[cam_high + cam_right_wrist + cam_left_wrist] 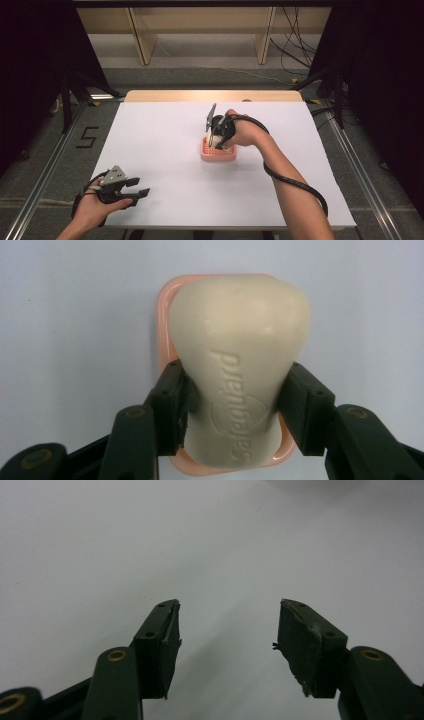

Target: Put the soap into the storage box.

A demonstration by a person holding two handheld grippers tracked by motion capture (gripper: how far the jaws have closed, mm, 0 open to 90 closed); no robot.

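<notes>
My left hand (92, 207) sits near the front left corner of the white tabletop (165, 200), and it holds my left black two-jaw tongs (140, 196). These tongs lie low over the tabletop and point toward the right side. In the left gripper view, the left tongs (227, 630) have their two jaws wide apart, with just the plain white top between them. They hold nothing. Farther away, near the middle of the tabletop, is a small pink plastic soap dish (218, 155) with round corners. My right hand (245, 132) reaches out to it from the right, with a black cable looping around my arm. It holds my right black two-jaw tongs (220, 145), which point down into the dish. In the right gripper view, the right tongs (235, 405) squeeze a cream-white bar of soap (240, 375) from both sides. The jaws press on the thinner middle part of the bar. The bar has the word "safeguard" pressed into it. The pink soap dish (162, 315) sits right under the bar, and I can see its rim around the soap. I cannot tell if the soap touches the dish or hangs just above it.
</notes>
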